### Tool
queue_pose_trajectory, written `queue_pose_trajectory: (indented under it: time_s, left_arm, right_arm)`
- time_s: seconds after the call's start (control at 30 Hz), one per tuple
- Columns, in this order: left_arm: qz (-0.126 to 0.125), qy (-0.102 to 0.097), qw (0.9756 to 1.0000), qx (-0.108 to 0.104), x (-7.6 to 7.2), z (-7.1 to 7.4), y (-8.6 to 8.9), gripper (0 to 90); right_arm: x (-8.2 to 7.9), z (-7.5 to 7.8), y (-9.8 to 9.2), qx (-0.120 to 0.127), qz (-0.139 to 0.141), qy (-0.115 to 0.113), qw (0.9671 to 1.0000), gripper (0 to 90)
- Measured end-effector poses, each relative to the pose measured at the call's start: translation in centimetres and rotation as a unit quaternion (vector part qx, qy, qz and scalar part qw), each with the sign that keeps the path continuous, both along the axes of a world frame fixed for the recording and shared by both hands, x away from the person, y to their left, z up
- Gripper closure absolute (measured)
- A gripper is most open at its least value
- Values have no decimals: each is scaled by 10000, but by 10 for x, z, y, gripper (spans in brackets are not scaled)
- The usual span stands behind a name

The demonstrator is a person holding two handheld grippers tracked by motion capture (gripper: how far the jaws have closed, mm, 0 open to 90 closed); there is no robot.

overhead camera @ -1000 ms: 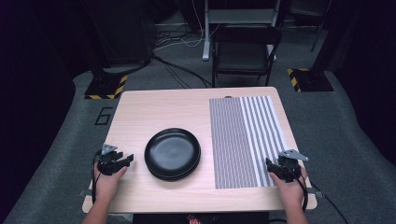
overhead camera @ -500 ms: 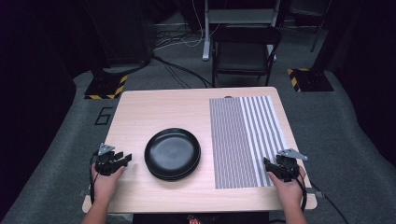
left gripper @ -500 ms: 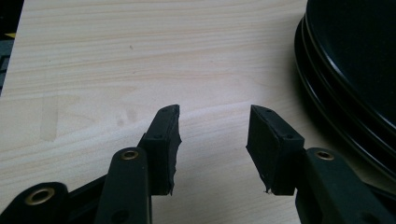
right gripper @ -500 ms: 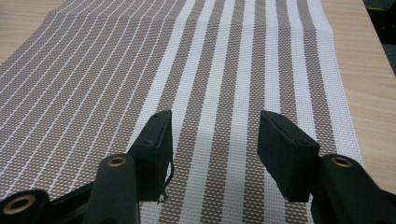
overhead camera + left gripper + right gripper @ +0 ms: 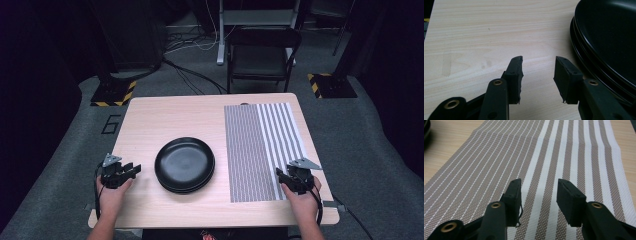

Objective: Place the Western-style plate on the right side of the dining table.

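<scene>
1. My left gripper (image 5: 131, 170) stands near the tabletop's (image 5: 175, 117) near left corner, jaws part open with nothing between them, having just been closing.
2. It points toward the stack of round black plates (image 5: 184, 164) near the tabletop's middle; the plates show no long axis.
3. My right gripper (image 5: 281, 175), likewise part open, empty and just closing, hovers over the striped woven placemat's (image 5: 260, 145) near end; the mat runs lengthwise from near edge to far edge.
4. In the left gripper view the plates (image 5: 606, 42) are cut off at the right; their count is hard to make out.
</scene>
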State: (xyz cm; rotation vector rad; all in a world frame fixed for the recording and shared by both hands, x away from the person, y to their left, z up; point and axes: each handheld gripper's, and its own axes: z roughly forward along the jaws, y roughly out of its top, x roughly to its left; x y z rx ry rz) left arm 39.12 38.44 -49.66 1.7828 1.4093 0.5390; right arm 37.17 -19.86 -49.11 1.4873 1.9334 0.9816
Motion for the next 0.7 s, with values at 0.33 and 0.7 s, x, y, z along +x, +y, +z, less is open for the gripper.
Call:
queue_pose_trajectory:
  time_s: [0.33,0.7]
  left_arm:
    - [-50,-191,9997,-169,-4,7,-1,578]
    - [-175,-302,9992,-218,-5,19,-7,539]
  right_arm:
    - [1,14,11,90,121,1,9999,652]
    - [14,25,32,119,368,-89,9992,560]
